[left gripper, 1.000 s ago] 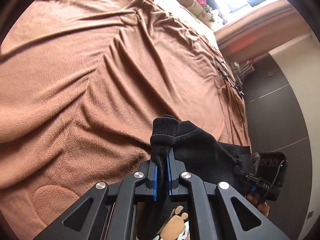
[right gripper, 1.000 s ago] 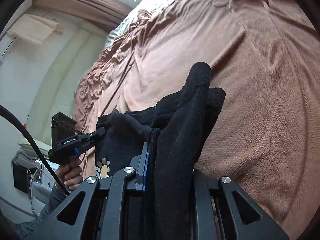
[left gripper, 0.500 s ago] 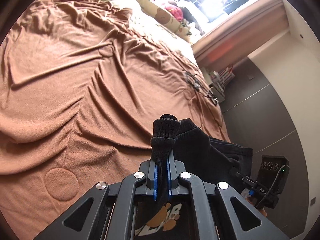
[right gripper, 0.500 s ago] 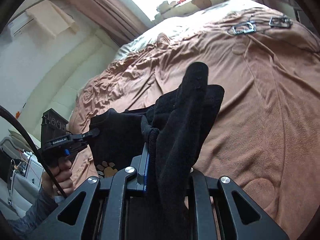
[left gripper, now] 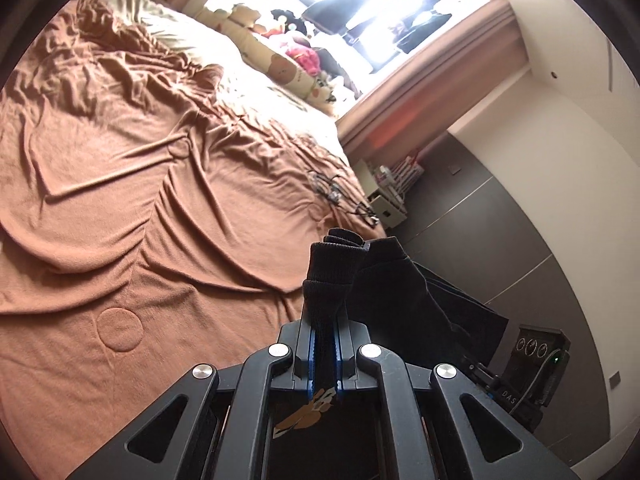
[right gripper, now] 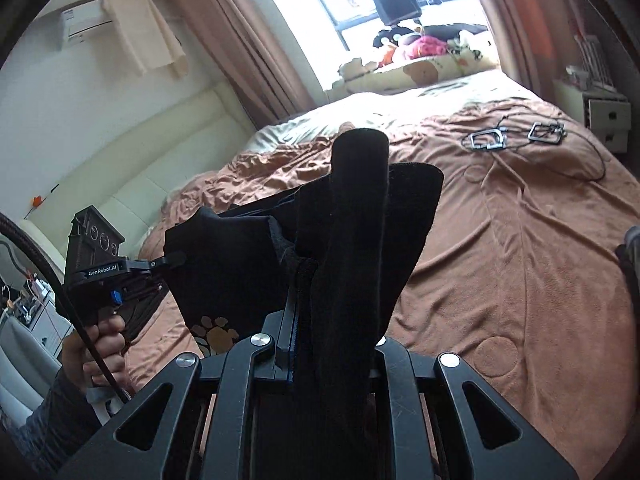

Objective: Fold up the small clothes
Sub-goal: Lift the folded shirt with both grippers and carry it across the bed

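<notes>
left claw [left gripper: 325, 354]: pinching black garment [left gripper: 396, 288] edge | right claw [right gripper: 332, 344]: pinching its other edge | garment: stretched sideways between them, above bed [left gripper: 120, 208]

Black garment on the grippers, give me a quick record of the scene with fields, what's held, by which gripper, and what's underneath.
held item: black garment with a paw print
left gripper: shut on one edge of the garment
right gripper: shut on a bunched edge
garment state: lifted, spread between the two grippers
surface: brown blanket on the bed, wrinkled
other items: metal clips and a cord lying on the blanket's far side
</notes>
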The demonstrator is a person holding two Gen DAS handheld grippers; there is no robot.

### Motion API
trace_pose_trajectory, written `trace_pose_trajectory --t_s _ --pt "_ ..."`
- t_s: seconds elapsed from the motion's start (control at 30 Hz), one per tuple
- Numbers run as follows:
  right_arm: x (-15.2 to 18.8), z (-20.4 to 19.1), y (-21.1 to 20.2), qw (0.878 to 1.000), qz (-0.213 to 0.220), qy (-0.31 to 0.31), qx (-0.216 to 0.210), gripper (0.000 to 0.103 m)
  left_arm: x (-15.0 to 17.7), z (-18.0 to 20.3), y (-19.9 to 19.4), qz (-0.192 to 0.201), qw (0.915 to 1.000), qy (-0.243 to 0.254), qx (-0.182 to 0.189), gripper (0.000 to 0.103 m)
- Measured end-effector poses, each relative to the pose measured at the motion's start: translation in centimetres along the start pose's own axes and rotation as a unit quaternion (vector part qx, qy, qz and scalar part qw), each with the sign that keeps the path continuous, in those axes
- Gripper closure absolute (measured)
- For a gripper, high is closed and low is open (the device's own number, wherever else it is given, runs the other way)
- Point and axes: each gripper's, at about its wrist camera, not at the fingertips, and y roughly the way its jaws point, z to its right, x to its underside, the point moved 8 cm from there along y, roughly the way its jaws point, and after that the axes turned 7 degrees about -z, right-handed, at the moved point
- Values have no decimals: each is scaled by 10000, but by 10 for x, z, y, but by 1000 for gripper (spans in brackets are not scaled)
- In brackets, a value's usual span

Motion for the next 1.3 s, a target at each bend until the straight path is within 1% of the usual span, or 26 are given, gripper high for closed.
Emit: trace_pose_trajectory --t_s 0.17,0.4,0.57,0.73,0.87,0.97,1.07,1.17,1.3 --pt "10 -23 -42 9996 262 -130 -54 91 9 34 -42 221 9996 194 40 97" --pt "25 -73 -109 9970 622 -426 -174 91 15 78 -106 625 9969 482 35 97" --pt "29 -102 -130 9949 750 -609 -276 91 8 96 -153 924 9938 615 61 97" --pt "22 -121 -122 9934 775 -696 -480 91 -2 89 -191 1153 9915 610 -36 97" --pt "16 -140 -105 9917 757 -842 -609 91 -11 76 -220 1391 9886 570 -88 97" --pt "3 -141 -80 9906 725 -929 -694 91 -18 62 -239 1553 9864 510 -143 97" --pt "-10 -142 -57 9897 660 -1028 -747 91 -23 43 -258 1687 9847 398 -181 97" --pt "-15 -157 -44 9875 589 -1214 -817 91 -26 20 -277 1831 9824 246 -264 97" --pt "-24 -176 -17 9847 429 -1428 -900 91 -31 -11 -296 2031 9789 59 -201 97"
